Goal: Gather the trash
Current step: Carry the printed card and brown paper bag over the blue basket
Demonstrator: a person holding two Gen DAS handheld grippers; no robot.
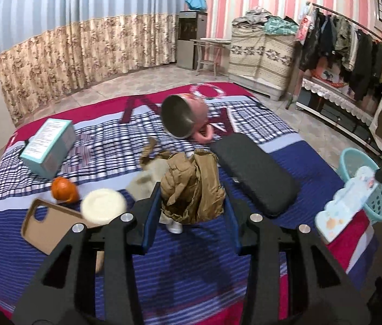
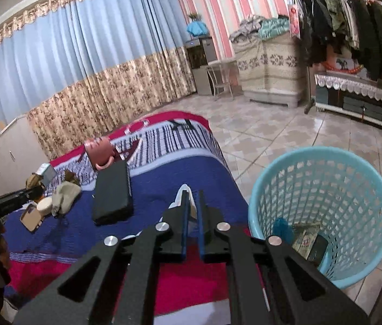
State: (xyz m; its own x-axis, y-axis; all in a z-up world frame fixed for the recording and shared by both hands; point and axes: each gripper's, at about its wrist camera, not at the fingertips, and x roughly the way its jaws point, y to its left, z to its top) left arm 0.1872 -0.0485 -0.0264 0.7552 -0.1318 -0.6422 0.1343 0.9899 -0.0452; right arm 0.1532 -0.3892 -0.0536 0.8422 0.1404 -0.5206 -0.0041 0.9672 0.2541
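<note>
Crumpled brown paper [image 1: 193, 187] sits pinched in the left fingers [image 1: 153, 203]; right fingers [image 2: 185, 216] clamp white packaging [image 2: 182, 192]; no legible writing.

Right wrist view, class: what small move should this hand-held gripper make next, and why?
Probably swing right over the blue basket, then open: the right hand-held gripper pinches a white wrapper above the bed, beside the basket, which already holds trash.

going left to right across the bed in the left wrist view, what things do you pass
Teal box → orange fruit → white round lid → crumpled brown paper, gripped by the left gripper → black pad → white packet, with the blue basket behind it.
</note>
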